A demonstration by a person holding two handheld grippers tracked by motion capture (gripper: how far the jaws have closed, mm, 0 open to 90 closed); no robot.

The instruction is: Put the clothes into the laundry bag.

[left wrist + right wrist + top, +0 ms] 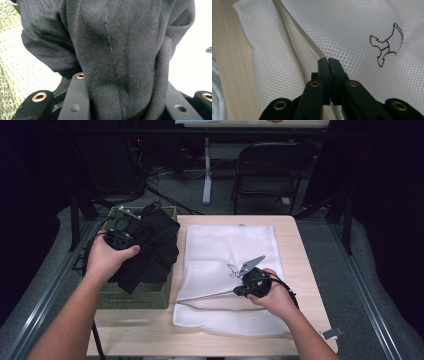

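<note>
A black garment is held bunched in the left gripper above a green woven basket at the surface's left, while the upper layer of a white mesh laundry bag is pinched at its left edge and lifted by the clenched right gripper, apparently to open the mouth for loading. The mesh weave and a brown embroidered outline are revealed by the right gripper view; the garment's seam between the jaws is revealed by the left gripper view.

Black garment bunched over basket; white mesh bag flat, edge lifted.
</note>
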